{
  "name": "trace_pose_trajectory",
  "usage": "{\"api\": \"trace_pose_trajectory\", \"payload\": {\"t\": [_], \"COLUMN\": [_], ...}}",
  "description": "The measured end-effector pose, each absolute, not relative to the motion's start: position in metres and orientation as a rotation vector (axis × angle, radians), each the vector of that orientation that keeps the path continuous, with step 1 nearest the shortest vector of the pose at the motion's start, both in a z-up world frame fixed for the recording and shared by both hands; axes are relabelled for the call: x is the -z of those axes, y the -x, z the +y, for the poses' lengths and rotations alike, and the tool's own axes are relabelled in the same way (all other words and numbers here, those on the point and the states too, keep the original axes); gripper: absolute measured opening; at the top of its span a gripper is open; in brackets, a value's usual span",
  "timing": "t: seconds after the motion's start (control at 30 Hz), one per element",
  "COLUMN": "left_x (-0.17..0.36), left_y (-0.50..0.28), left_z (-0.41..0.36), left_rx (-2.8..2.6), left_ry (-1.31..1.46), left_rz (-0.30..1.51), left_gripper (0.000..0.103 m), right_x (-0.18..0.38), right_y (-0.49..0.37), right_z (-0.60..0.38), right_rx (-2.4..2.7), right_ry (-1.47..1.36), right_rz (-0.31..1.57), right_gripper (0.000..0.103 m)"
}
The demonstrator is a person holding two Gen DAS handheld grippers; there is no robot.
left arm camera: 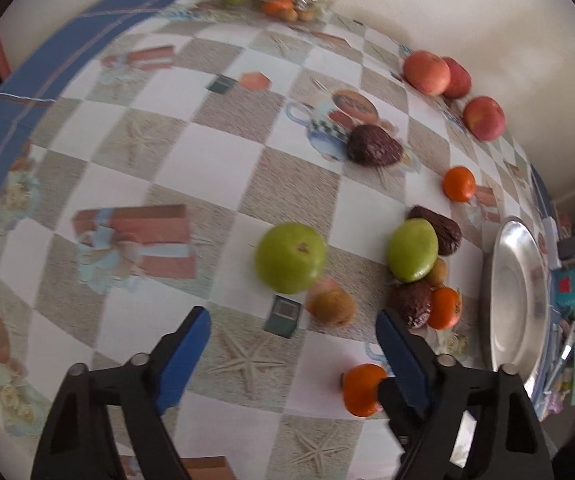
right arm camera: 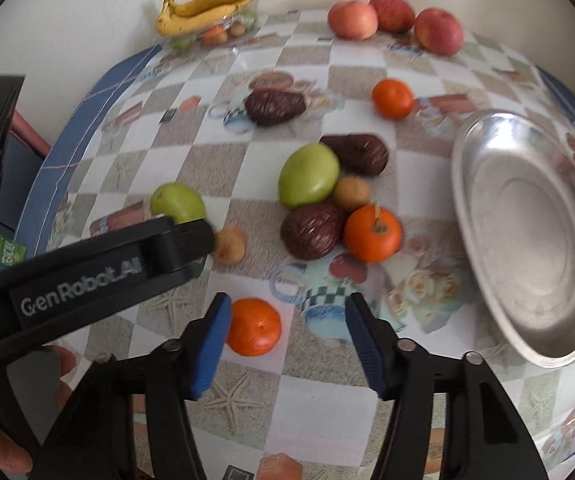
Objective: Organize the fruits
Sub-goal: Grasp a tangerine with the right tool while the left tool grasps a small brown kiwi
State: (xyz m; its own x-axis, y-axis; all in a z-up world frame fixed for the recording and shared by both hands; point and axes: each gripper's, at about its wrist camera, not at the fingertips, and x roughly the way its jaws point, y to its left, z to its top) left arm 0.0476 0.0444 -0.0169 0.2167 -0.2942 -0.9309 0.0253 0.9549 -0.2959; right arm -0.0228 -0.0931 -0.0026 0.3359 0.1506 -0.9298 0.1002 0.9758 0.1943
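On bench: steel tray [right arm camera: 527,240] empty; fruit scattered, none sorted. Both grippers' fingers open, right gripper [right arm camera: 287,340] beside near mandarin [right arm camera: 253,327].

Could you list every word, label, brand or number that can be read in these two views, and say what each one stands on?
"GenRobot.AI": white lettering on the black body of the left gripper, seen in the right wrist view.
A small green packet at the left edge of that view carries print, too blurred to read.
The tablecloth shows only pictures (cups, gift boxes, starfish); no legible words.
Nothing readable shows on the fruit or the metal plate.
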Motion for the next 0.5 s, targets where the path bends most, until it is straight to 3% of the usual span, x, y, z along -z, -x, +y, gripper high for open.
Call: {"api": "trace_pose_trajectory", "payload": {"t": [0.23,0.37,0.43,0.5], "left_x": [0.027,0.028,0.029,0.03], "left_y": [-0.051,-0.053,-0.054,-0.055], "left_z": [0.037,0.035,0.033,0.031], "left_rx": [0.295,0.322,0.333,0.336], "left_ry": [0.289,0.304,0.31,0.298], "left_rz": [1.375,1.373,1.374,1.376], "left_gripper": [0.052,0.048,0.046,0.036], "right_x": [0.015,0.015,0.017,0.016], "right_y": [0.022,0.022,0.022,0.023], "right_z": [-0.083,-0.08,-0.079,-0.08], "right_rx": [-0.097,-0.147,-0.149,-0.151], "right_ry": [-0.237,-0.267,-0.271,-0.284], "right_rz": [1.281,1.283,1.287,1.289], "right_gripper": [0.051,0.037,0.036,0.036]}}
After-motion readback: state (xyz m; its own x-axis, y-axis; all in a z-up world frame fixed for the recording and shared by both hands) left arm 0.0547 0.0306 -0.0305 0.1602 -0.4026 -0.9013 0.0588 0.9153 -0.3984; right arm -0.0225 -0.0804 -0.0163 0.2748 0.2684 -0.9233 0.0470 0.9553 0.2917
